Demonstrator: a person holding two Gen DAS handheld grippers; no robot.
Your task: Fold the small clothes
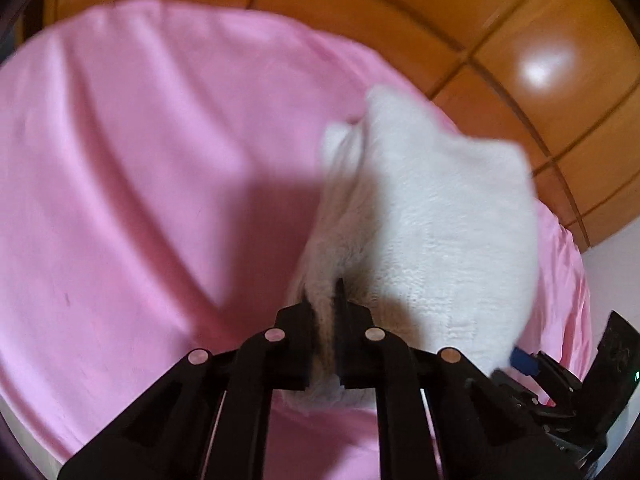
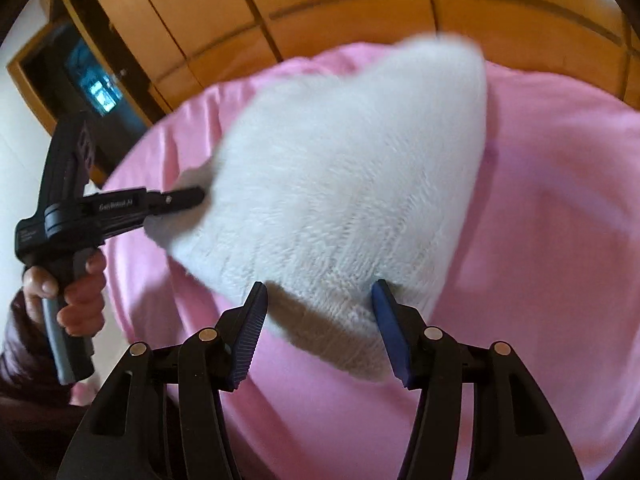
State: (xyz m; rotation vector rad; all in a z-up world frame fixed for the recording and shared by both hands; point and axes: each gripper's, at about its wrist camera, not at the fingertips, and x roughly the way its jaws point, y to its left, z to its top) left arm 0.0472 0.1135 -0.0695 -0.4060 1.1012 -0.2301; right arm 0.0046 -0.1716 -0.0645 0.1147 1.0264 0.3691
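Observation:
A white fluffy garment [image 1: 432, 208] hangs raised over the pink bed sheet [image 1: 140, 160]. My left gripper [image 1: 324, 300] is shut on a bunched edge of it, the cloth pinched between its black fingers. In the right wrist view the same garment [image 2: 340, 168] spreads wide, with the left gripper [image 2: 198, 198] biting its left edge. My right gripper [image 2: 320, 288] stands open, its blue pads either side of the garment's lower edge without pressing on it. A blue pad of the right gripper [image 1: 520, 360] shows at the lower right of the left wrist view.
The pink sheet [image 2: 540, 240] covers the whole bed. Wooden wardrobe panels [image 2: 320, 12] rise behind the bed. A person's hand [image 2: 80, 296] grips the left gripper's handle at the bed's left side, near a dark doorway [image 2: 92, 80].

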